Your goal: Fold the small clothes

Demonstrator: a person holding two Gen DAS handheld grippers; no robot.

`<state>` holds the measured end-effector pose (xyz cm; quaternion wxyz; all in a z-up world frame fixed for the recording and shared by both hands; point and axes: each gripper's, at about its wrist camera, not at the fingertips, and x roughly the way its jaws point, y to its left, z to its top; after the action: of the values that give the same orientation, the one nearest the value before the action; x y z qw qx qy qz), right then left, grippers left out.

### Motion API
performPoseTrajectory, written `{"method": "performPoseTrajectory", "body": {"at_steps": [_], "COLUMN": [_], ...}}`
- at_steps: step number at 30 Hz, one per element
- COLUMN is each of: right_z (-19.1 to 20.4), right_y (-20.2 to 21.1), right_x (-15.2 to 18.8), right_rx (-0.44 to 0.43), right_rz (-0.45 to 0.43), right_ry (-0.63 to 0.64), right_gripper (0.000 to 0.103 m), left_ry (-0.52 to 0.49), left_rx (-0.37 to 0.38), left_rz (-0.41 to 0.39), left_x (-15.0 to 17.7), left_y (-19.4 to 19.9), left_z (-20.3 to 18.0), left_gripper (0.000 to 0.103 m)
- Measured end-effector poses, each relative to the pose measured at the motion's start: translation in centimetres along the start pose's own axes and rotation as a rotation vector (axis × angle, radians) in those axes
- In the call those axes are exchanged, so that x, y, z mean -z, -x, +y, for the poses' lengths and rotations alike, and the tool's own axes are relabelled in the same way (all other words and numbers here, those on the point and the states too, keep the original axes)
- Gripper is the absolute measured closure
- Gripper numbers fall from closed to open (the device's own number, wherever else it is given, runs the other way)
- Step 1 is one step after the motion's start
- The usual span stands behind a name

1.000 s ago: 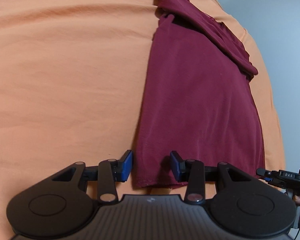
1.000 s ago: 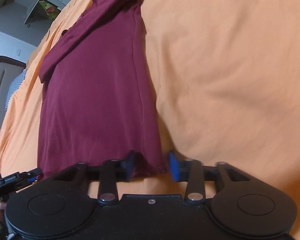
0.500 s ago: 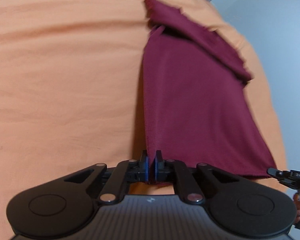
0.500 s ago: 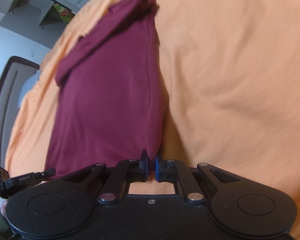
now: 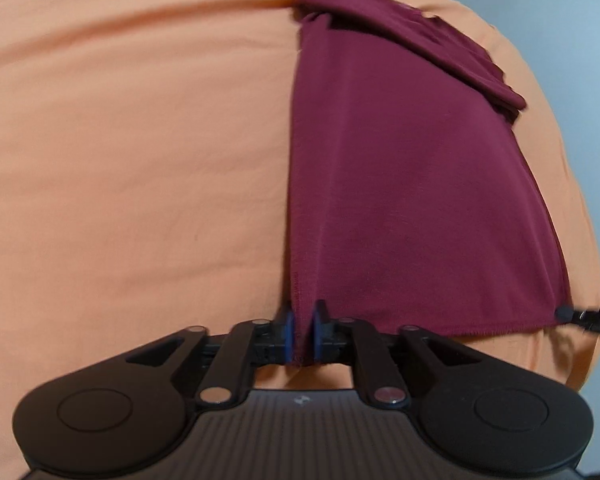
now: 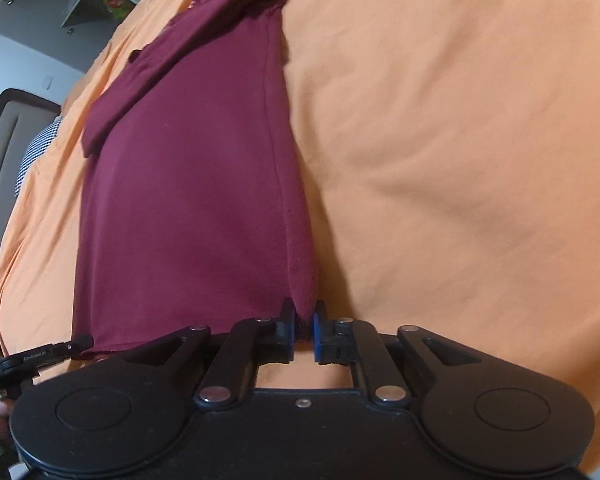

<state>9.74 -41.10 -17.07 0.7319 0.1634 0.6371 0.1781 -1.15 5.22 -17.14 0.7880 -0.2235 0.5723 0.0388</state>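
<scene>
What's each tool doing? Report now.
Left tool: jaws opening, gripping a hem corner of the maroon shirt.
Right tool: jaws opening, gripping the other hem corner.

2 close wrist views share the shirt (image 5: 400, 184).

Both tools (image 5: 301, 330) (image 6: 303, 330) closed on lifted shirt (image 5: 400, 184) corners.

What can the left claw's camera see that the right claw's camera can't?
Only the left wrist view shows the left claw with the shirt's near left corner between its pads. Only the right wrist view shows the right claw at the near right corner, a grey shelf and a chair. Both claws' jaws are opening a little. Both views share the maroon shirt on the orange sheet.
</scene>
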Motion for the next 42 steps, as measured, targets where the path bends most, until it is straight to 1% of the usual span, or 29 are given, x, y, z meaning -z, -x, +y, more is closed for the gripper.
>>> {"method": "performPoseTrajectory", "body": {"at_steps": [1,2,3,4,5,6,7,8,9,11,12,15,17,18,20,22,29,32,34,36,39,42], "right_z": [0.3,0.6,0.8,0.9,1.0,1.2,1.5,1.7,2.1,2.9,3.3,4.3,4.5,4.8,5.3,5.5,5.7,5.8,6.0,6.3,6.8,7.2], "right_y": [0.5,1.3,2.0,2.7,3.3,4.0,4.3,4.8,5.1,5.4,5.4,5.5,5.8,5.8,5.5,5.4,5.6,5.6,5.5,5.4,5.1,4.6], "right_x": [0.0,0.1,0.0,-0.1,-0.2,-0.2,-0.3,-0.3,-0.2,-0.3,-0.3,-0.3,-0.1,0.0,-0.1,0.0,0.3,0.5,0.7,1.1,2.2,3.3], "right_rx": [0.007,0.022,0.033,0.043,0.058,0.072,0.083,0.094,0.103,0.110,0.113,0.115,0.115,0.117,0.115,0.112,0.108,0.110,0.114,0.125,0.155,0.186], "right_rz": [-0.012,-0.033,-0.053,-0.072,-0.097,-0.127,-0.151,-0.169,-0.186,-0.206,-0.210,-0.212,-0.215,-0.217,-0.216,-0.219,-0.225,-0.227,-0.225,-0.219,-0.214,-0.191], "right_ry": [0.027,0.053,0.082,0.104,0.124,0.151,0.180,0.212,0.248,0.318,0.351,0.438,0.475,0.482,0.486,0.489,0.512,0.530,0.556,0.599,0.715,0.850], "right_gripper": [0.074,0.067,0.063,0.054,0.048,0.048,0.048,0.047,0.046,0.041,0.040,0.039,0.033,0.032,0.032,0.032,0.031,0.031,0.031,0.031,0.032,0.034], "left_ry": [-0.026,-0.053,-0.078,-0.100,-0.122,-0.145,-0.166,-0.186,-0.206,-0.236,-0.241,-0.234,-0.219,-0.217,-0.223,-0.231,-0.240,-0.265,-0.313,-0.395,-0.564,-0.741], "left_rx": [-0.015,-0.033,-0.049,-0.060,-0.068,-0.074,-0.082,-0.093,-0.103,-0.116,-0.118,-0.122,-0.125,-0.124,-0.127,-0.129,-0.136,-0.145,-0.164,-0.198,-0.260,-0.293], "left_rz": [-0.011,-0.027,-0.042,-0.054,-0.063,-0.074,-0.090,-0.103,-0.108,-0.102,-0.099,-0.092,-0.089,-0.089,-0.093,-0.098,-0.110,-0.112,-0.117,-0.125,-0.123,-0.105], "left_x": [0.1,0.1,0.2,0.2,0.3,0.0,0.0,-0.1,-0.2,-0.2,-0.2,-0.1,-0.1,-0.1,0.1,0.1,0.5,0.9,1.3,1.9,3.1,4.0], "left_y": [0.6,1.3,1.9,2.4,2.8,3.3,3.7,3.9,4.1,4.2,4.1,3.9,3.7,3.6,3.5,3.4,3.5,3.4,3.4,3.2,2.8,2.3], "left_z": [-0.3,-0.4,-0.7,-0.9,-1.5,-1.7,-2.1,-2.5,-2.9,-3.2,-3.3,-3.4,-3.4,-3.4,-3.6,-3.7,-4.2,-4.7,-5.2,-5.9,-7.1,-7.9], "left_gripper": [0.074,0.066,0.065,0.065,0.062,0.059,0.050,0.044,0.043,0.043,0.043,0.043,0.043,0.043,0.038,0.036,0.034,0.034,0.034,0.034,0.036,0.038]}}
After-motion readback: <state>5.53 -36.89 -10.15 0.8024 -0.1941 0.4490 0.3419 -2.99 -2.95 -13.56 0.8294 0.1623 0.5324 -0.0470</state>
